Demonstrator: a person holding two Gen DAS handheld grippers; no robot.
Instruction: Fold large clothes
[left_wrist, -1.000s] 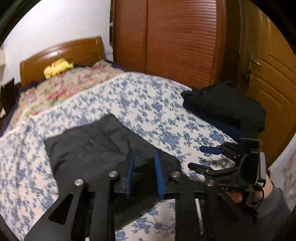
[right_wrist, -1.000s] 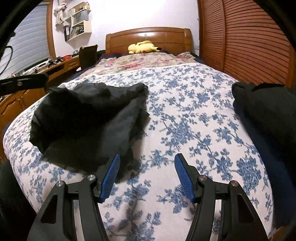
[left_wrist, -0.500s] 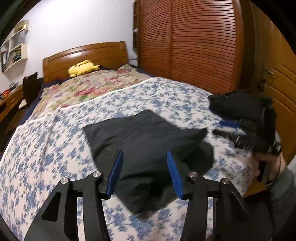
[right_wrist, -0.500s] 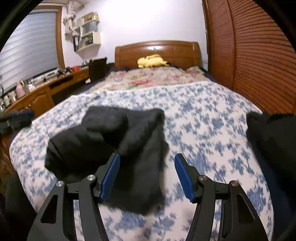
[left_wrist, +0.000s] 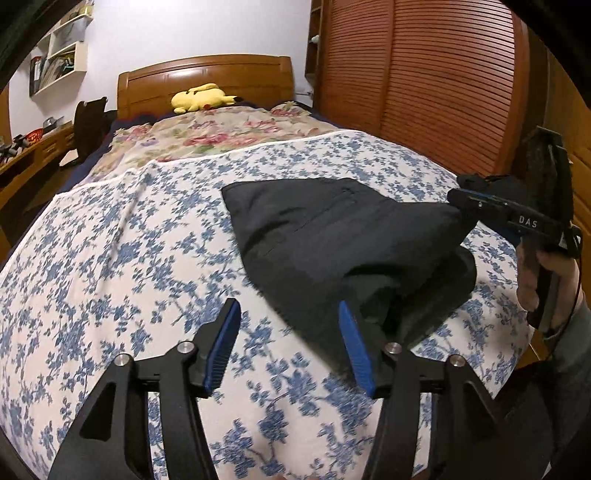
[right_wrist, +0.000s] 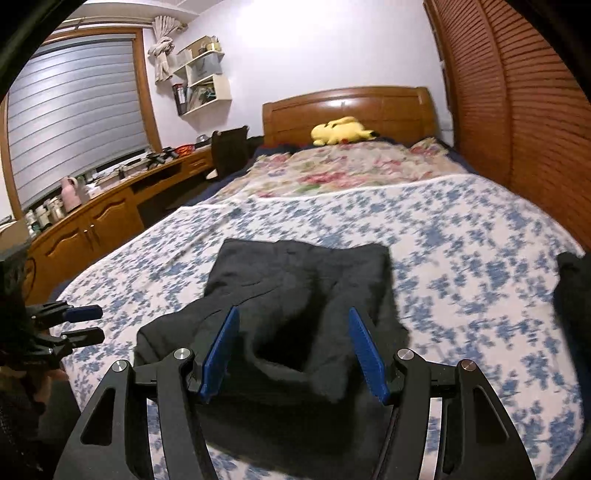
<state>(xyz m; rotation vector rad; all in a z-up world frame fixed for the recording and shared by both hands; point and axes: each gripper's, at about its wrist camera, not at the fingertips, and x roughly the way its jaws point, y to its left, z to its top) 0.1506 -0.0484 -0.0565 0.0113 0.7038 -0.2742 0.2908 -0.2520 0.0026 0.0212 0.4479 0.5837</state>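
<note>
A dark folded garment (left_wrist: 332, 240) lies bunched on the blue-flowered bedspread (left_wrist: 129, 258). My left gripper (left_wrist: 290, 339) hovers at its near-left edge. Its jaws are opening, and only the right pad (left_wrist: 354, 347) overlaps the cloth's edge, with nothing pressed between the pads. In the right wrist view the garment (right_wrist: 295, 280) lies under and beyond my right gripper (right_wrist: 293, 343), which stands open without pinching the fabric. The right gripper (left_wrist: 458, 188) also shows at the garment's far right corner, and the left gripper (right_wrist: 92, 325) at the bed's left edge.
A second dark clothes pile (right_wrist: 576, 288) lies at the bed's right side by the slatted wardrobe (left_wrist: 424, 92). A yellow plush toy (right_wrist: 340, 133) rests by the headboard. A wooden desk (right_wrist: 92, 221) with clutter runs along the left. A hand and sleeve (left_wrist: 554, 280) hold the right gripper.
My left gripper has let go of the garment, opened wider and drawn back to the left. The right gripper has moved from beside the garment to over its near edge, still open.
</note>
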